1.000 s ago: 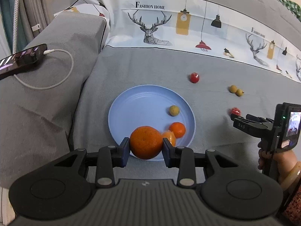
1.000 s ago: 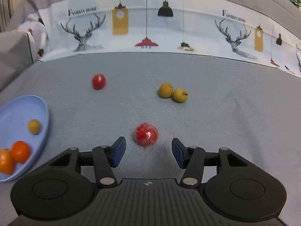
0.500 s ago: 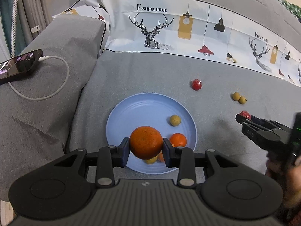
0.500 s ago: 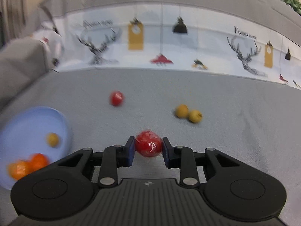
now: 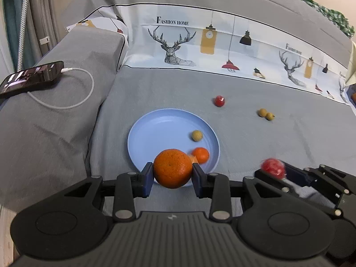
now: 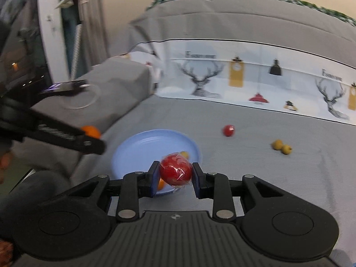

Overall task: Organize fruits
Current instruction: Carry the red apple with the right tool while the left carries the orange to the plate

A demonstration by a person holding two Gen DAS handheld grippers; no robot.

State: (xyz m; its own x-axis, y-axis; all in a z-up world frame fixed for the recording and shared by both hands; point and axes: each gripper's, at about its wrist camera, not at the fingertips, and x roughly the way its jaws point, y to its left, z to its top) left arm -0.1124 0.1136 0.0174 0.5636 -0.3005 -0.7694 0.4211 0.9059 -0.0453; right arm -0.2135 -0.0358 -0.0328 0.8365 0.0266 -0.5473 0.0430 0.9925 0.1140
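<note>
My left gripper [image 5: 173, 176] is shut on a large orange [image 5: 172, 168] and holds it above the near rim of the blue plate [image 5: 155, 131]. The plate holds a small orange [image 5: 201, 154] and a small yellow-brown fruit [image 5: 197, 135]. My right gripper [image 6: 175, 175] is shut on a red wrapped fruit [image 6: 175, 170] and holds it above the plate's [image 6: 138, 149] near right edge; it also shows in the left wrist view [image 5: 272, 166]. On the grey sofa seat lie another red fruit [image 5: 219, 101] [image 6: 228, 130] and two small yellow fruits [image 5: 265, 114] [image 6: 282, 146].
A phone [image 5: 31, 76] on a white charging cable [image 5: 66, 102] lies on the sofa's left armrest. A printed cloth with deer and lamps [image 5: 222, 49] covers the backrest. The left gripper's side [image 6: 62, 133] reaches in at the left of the right wrist view.
My right gripper closed on the red wrapped fruit, lifted it and swung left toward the plate. My left gripper kept its hold on the large orange and rose a little.
</note>
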